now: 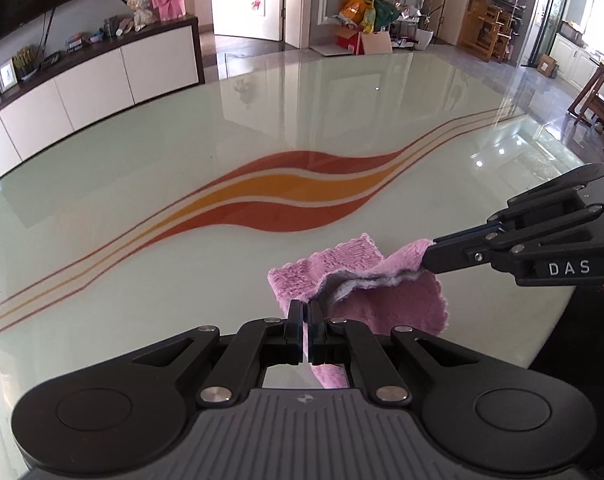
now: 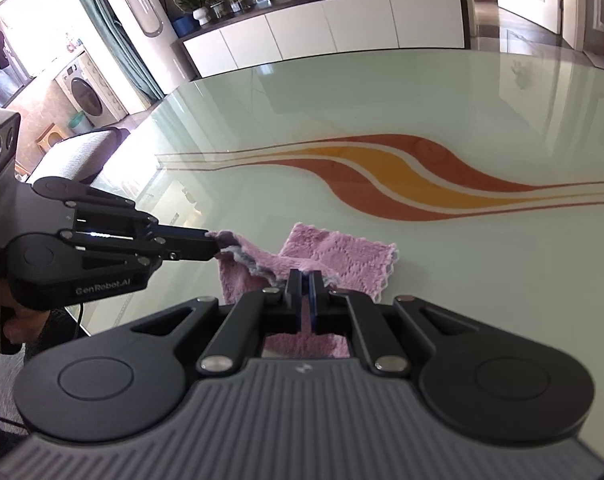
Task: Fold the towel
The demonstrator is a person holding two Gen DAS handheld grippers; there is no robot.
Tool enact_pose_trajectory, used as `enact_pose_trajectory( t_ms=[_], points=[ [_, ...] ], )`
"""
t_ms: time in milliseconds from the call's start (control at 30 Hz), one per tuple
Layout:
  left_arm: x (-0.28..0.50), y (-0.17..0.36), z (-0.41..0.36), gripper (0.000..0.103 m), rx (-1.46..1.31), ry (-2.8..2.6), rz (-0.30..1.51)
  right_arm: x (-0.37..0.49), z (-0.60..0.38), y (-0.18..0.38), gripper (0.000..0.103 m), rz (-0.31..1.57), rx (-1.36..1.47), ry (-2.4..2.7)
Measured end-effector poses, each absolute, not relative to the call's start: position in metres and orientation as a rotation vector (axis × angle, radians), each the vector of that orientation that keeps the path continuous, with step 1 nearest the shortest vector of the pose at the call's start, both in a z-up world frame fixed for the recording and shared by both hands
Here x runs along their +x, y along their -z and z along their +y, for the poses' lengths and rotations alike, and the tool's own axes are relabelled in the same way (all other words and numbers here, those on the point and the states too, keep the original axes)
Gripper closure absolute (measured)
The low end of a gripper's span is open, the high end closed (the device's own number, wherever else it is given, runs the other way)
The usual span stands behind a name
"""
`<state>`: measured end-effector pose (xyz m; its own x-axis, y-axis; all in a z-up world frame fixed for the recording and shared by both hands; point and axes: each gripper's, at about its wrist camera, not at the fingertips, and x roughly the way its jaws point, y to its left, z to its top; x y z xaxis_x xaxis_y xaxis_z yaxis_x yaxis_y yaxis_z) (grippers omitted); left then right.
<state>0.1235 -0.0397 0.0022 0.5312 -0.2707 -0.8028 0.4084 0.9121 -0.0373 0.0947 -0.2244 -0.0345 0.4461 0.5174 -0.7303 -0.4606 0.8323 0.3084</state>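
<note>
Nearest, the left gripper [image 1: 306, 312] pinches one towel [image 1: 382, 284] corner and the right gripper [image 2: 308, 282] another, both clamped tight. Only the right wrist view shows the far edge lying flat on the glass table [image 2: 382, 100]; beyond, a white sideboard [image 2: 322, 28].

**Pink cloth, striped glass**

The towel [image 1: 386, 296] is pink with a woven diamond pattern and a pale grey edge. The table [image 1: 182, 152] is pale green glass crossed by wavy red-brown and orange stripes. Both grippers are black, with grey ribbed bodies.
</note>
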Motion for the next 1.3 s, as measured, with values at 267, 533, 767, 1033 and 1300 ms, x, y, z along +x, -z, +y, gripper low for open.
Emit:
enact_pose_trajectory(
  t_ms=[267,533,767,1033,1300],
  points=[
    [0.096,-0.016,-0.033,0.101,0.184,0.438,0.912,0.078,-0.226,0.018,0.099,0.904,0.063,-0.618],
    [0.106,-0.030,-0.035,0.101,0.195,0.434,0.874,0.090,-0.220,0.013,0.099,0.876,0.060,-0.596],
    [0.136,-0.011,-0.036,0.101,0.190,0.401,0.904,0.119,-0.220,0.036,0.099,0.917,0.086,-0.547],
    [0.147,0.006,-0.030,0.100,0.159,0.406,0.925,0.132,-0.221,0.045,0.099,0.934,0.107,-0.540],
    [0.131,0.014,-0.018,0.090,0.182,0.518,0.874,0.125,-0.222,0.043,0.099,0.929,0.106,-0.561]
  ],
)
